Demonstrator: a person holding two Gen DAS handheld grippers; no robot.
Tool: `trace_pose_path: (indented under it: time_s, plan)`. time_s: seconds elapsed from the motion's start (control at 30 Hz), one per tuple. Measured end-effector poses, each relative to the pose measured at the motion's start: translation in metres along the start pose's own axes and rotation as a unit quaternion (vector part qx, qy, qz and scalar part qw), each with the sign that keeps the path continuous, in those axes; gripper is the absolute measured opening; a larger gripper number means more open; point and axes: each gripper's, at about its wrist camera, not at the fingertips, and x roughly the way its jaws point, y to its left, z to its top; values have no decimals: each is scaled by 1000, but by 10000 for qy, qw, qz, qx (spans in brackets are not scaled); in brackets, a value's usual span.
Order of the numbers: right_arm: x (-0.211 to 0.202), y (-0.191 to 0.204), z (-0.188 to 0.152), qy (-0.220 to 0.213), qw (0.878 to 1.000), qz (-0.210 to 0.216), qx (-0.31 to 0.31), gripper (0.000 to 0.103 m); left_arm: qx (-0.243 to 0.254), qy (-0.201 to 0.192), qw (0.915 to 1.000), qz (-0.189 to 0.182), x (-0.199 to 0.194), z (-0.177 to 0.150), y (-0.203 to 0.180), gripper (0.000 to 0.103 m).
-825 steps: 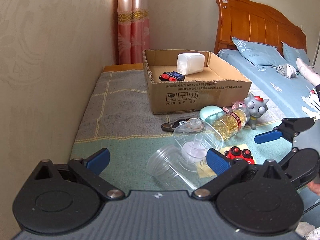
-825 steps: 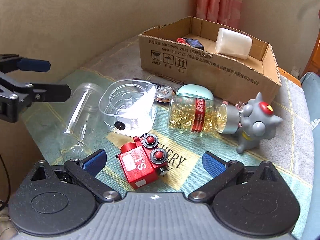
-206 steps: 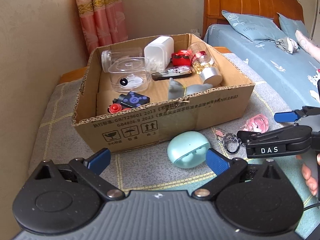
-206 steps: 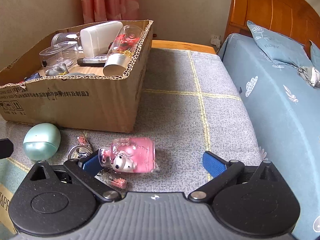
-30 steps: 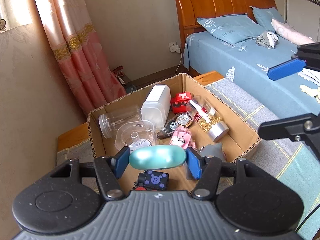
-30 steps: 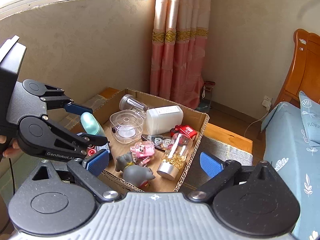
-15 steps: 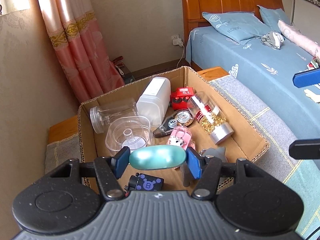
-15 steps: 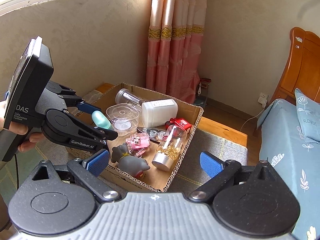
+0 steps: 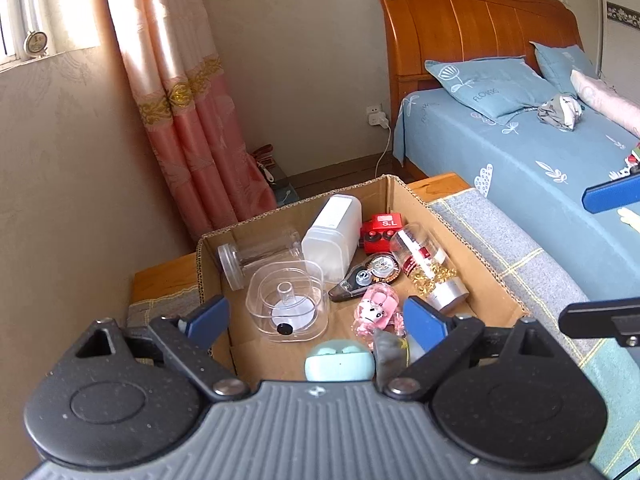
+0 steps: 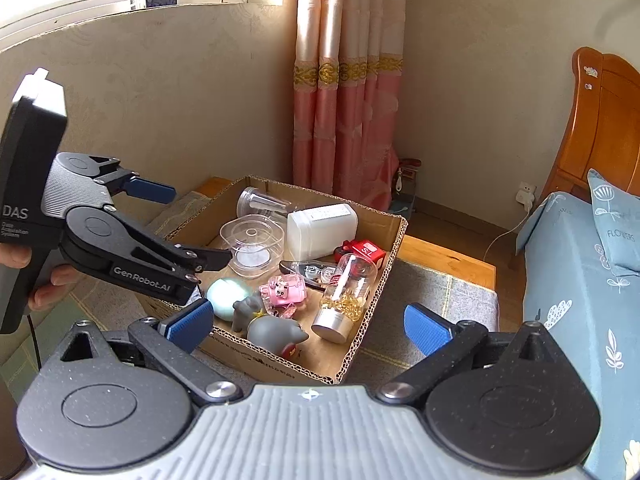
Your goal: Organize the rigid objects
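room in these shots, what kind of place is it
Most likely a bedroom in a home: a bed with a wooden headboard and blue pillows, pink curtains by a window, and a cardboard box of household odds and ends.

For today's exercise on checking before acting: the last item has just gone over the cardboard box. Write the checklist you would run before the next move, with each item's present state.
1. Left gripper clear of the mint egg-shaped case: ok, jaws opening, nothing between the pads.
2. Case inside the cardboard box: ok, beside the grey toy figure.
3. Right gripper empty: ok, open.
4. Nothing overhanging the box rim: ok.
5. Items left outside on the blanket: cannot tell, only part visible.
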Motion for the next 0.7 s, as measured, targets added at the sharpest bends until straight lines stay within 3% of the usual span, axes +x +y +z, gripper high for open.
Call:
trace_pose_path:
  time_s: [0.13,0.23,0.4,0.7]
  plan:
    - [0,3,0,206,9993,-263,170,103,-142,-173,9993,305,-30,0,2,94]
    - [-2,7,-2,276,9986,-382,226,103,-176,-368,9965,726,-58,-1,0,102]
    - [-9,18,-10,379,9958,-721,421,103,-359,-635,9943,781,-97,-13,-1,102]
    - [-19,47,-54,623,9853,-1164,1088,103,-1236,-5,9868,1047,-103,-70,-6,102]
